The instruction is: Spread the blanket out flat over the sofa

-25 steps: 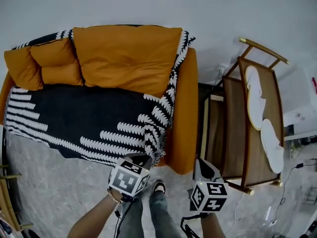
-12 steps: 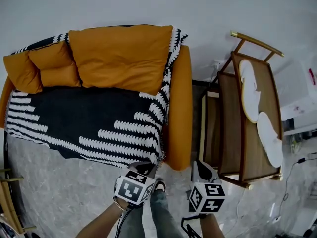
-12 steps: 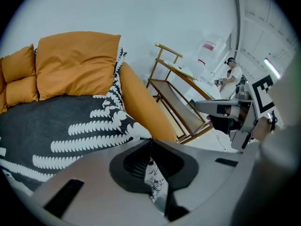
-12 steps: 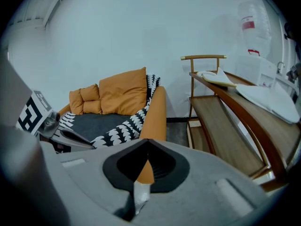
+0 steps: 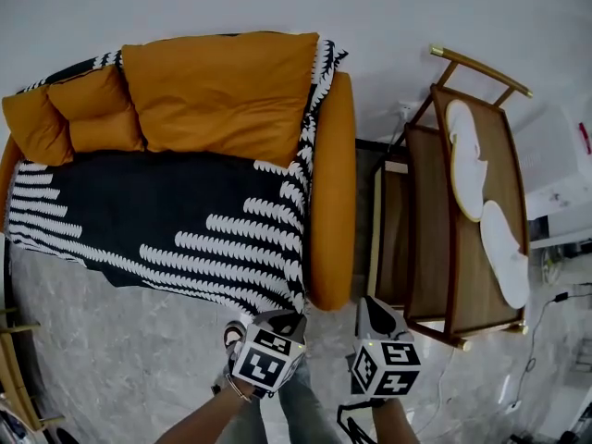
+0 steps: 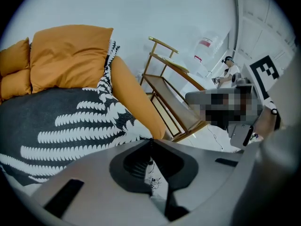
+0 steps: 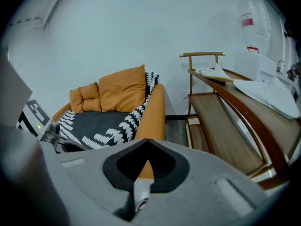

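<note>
Pulling the blanket (image 5: 166,220) flat toward the sofa's (image 5: 331,202) front edge seems to be your step. Your left gripper (image 5: 282,319) is pinched on the blanket's front corner, and your right gripper (image 5: 372,305) is closed on nothing. Next, probably smooth that corner down beside the armrest.

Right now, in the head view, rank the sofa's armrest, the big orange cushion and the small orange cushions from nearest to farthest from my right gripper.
From the right gripper:
1. The armrest: nearest, just ahead and slightly left.
2. The big orange cushion: farther back and to the left.
3. The small orange cushions: farthest, at the far left end.
</note>
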A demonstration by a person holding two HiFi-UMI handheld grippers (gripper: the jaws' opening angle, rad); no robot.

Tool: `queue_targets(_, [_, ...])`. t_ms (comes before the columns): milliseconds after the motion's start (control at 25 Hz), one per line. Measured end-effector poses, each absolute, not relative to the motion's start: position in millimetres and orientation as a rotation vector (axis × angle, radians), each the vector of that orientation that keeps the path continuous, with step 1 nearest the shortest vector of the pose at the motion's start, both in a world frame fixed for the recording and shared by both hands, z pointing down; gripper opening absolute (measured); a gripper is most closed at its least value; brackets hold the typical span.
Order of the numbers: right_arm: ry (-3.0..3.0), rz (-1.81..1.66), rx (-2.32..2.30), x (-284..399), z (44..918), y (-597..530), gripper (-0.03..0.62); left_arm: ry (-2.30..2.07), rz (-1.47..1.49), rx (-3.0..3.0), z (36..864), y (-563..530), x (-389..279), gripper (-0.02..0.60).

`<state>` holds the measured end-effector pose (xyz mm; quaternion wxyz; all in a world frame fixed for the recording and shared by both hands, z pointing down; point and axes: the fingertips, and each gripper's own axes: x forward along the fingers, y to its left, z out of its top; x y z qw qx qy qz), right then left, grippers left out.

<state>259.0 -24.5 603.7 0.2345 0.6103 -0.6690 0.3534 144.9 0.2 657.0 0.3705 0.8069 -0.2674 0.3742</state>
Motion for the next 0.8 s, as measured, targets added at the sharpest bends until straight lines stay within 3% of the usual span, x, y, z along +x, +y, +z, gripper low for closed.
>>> queue_targets(800, [-1.812,1.013,1.65,269,629,-20,0.005,-0.693,0.833,1.954,695,34,165,0.02])
